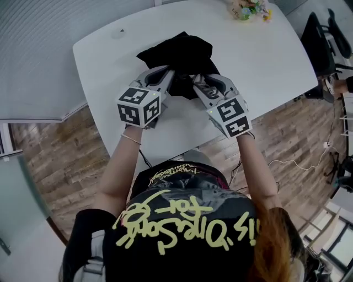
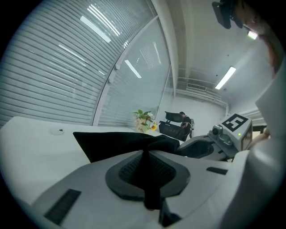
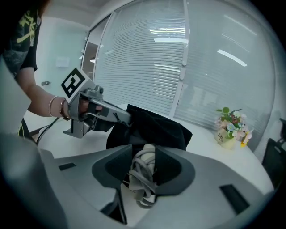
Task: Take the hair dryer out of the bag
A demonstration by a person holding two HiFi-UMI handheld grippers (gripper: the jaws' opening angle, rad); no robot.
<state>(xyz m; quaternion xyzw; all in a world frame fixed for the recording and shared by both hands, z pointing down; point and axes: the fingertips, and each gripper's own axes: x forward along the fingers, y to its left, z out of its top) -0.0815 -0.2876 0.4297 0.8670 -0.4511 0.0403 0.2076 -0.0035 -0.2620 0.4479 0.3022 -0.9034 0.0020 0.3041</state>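
Note:
A black cloth bag [image 1: 179, 55] lies on the white table [image 1: 265, 60], its mouth toward me. My left gripper [image 1: 171, 77] is shut on a fold of the bag's fabric [image 2: 120, 143] at the near left edge, with the black cloth pinched between the pads [image 2: 145, 154]. My right gripper [image 1: 199, 82] sits at the bag's mouth, just right of the left one. In the right gripper view its jaws are closed on the pale grey hair dryer [image 3: 145, 172], which is wound with its grey cord and sticks out of the bag [image 3: 156, 127]. The rest of the dryer is hidden.
A small pot of flowers [image 1: 251, 8] stands at the table's far right end. A black office chair [image 1: 322, 44] is beyond the right edge. The table's near edge [image 1: 165, 148] lies just under my wrists, over a wooden floor.

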